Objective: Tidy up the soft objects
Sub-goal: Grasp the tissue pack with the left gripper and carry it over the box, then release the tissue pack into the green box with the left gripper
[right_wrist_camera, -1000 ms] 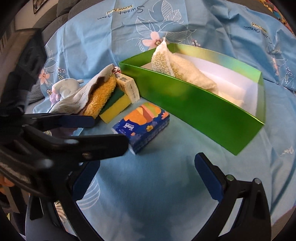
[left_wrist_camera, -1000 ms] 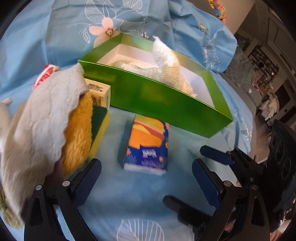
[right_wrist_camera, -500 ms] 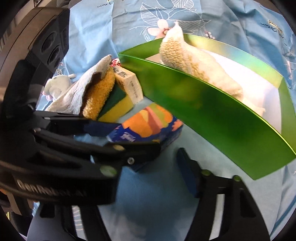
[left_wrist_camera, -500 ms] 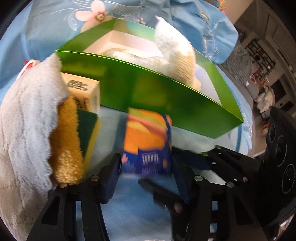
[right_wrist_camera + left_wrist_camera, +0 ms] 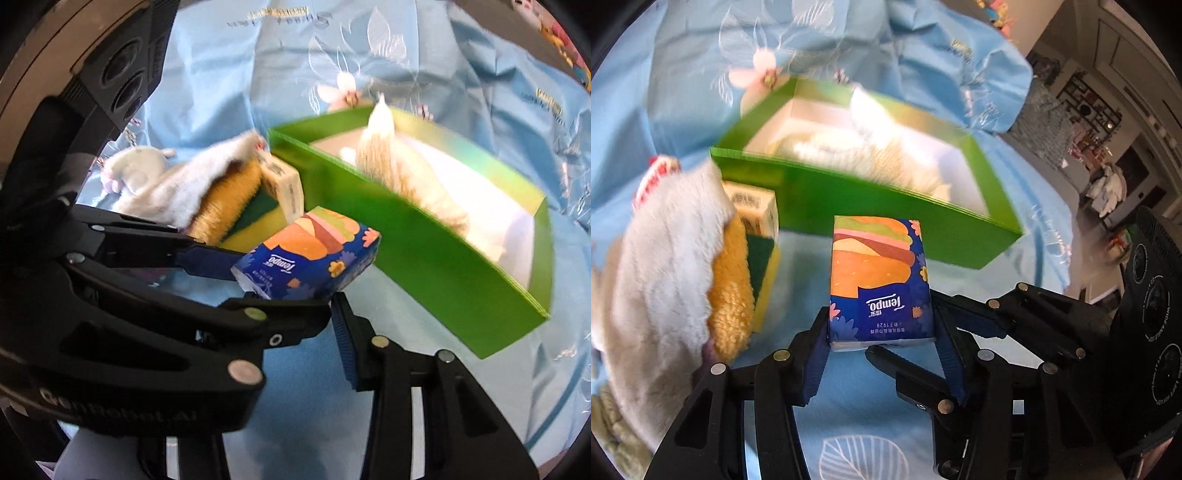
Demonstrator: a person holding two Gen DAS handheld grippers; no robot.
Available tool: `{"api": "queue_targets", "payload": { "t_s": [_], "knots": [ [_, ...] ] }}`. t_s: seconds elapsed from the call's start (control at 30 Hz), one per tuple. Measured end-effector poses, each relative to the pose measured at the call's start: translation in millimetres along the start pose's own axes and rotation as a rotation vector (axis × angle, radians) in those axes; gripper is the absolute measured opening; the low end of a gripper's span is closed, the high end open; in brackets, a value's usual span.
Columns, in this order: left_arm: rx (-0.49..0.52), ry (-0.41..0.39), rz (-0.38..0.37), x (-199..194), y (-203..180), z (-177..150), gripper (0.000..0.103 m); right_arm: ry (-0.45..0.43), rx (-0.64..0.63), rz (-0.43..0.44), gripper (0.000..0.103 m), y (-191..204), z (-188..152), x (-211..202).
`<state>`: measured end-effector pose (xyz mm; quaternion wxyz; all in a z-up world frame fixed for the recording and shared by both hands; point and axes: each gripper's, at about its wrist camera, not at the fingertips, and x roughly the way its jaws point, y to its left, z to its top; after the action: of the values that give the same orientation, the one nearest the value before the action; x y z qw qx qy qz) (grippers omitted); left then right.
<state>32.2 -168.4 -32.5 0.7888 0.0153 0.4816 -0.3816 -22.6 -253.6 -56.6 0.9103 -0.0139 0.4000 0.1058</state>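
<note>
Blue floral bedsheet (image 5: 683,110), green box (image 5: 871,206) on it, sponge (image 5: 258,218) and towel (image 5: 661,266) alongside

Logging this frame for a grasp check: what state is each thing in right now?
Left tongs: shut on the tissue pack.
Tissue pack: gripped at its near end, apparently lifted off the sheet.
Right tongs: seem open, holding nothing.
Green box: open, a cream towel inside.
Sponge: beside the box, partly under a grey cloth.

Tissue pack (image 5: 881,280) before the box (image 5: 886,218); sponge (image 5: 762,266) left of it.
</note>
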Motion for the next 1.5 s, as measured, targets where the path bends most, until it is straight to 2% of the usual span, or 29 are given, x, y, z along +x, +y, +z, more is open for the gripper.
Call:
{"api": "queue_targets", "payload": {
  "t_s": [0.13,0.23,0.43,0.67,0.8,0.87,0.93,1.03,1.23,1.27,1.3,1.33,1.4,1.5],
  "knots": [
    [0.045,-0.055,0.017,-22.7,-13.7,12.3,0.054,-0.062,-0.023,-0.02,0.04,3.9,8.5,-28.4],
    [0.082,-0.085,0.035,-31.5,-24.1,34.9,0.054,-0.113,-0.025,-0.037,0.04,-2.7,26.8,-42.8],
    [0.132,-0.131,0.056,-25.0,-42.3,85.9,0.054,-0.189,-0.026,-0.078,0.04,-30.5,60.8,-55.8],
    [0.133,-0.102,0.077,10.0,-37.0,129.4,0.055,-0.188,0.015,-0.081,0.04,-75.5,94.6,-35.4],
    [0.062,-0.045,0.073,43.9,-21.4,141.2,0.055,-0.146,0.053,-0.064,0.044,-95.3,98.8,-11.8],
    [0.022,-0.013,0.092,55.3,-14.8,140.9,0.056,-0.116,0.087,-0.045,0.054,-103.9,98.5,-0.1],
    [-0.01,0.007,0.126,64.4,-8.1,139.9,0.071,-0.084,0.122,-0.07,0.075,-111.9,95.7,11.8],
    [-0.016,-0.007,0.148,61.7,-4.1,133.5,0.087,-0.071,0.142,-0.113,0.08,-117.2,88.4,13.0],
    [-0.047,-0.07,0.186,32.6,4.1,115.9,0.091,-0.06,0.2,-0.134,0.086,-128.3,71.5,-1.9],
    [-0.049,-0.086,0.192,26.4,4.5,113.6,0.093,-0.058,0.207,-0.139,0.086,-128.0,68.5,-4.5],
    [-0.054,-0.106,0.201,17.9,4.3,108.3,0.1,-0.056,0.214,-0.137,0.089,-127.6,65.4,-7.6],
    [-0.059,-0.129,0.204,10.6,3.7,104.8,0.103,-0.056,0.223,-0.133,0.095,-126.5,61.9,-11.7],
    [-0.06,-0.16,0.199,-3.4,2.4,94.6,0.103,-0.065,0.237,-0.131,0.101,-122.9,56.0,-19.6],
    [-0.048,-0.198,0.229,-28.2,-0.3,70.7,0.103,-0.092,0.246,-0.112,0.101,-111.8,45.2,-35.9]
  ]
}}
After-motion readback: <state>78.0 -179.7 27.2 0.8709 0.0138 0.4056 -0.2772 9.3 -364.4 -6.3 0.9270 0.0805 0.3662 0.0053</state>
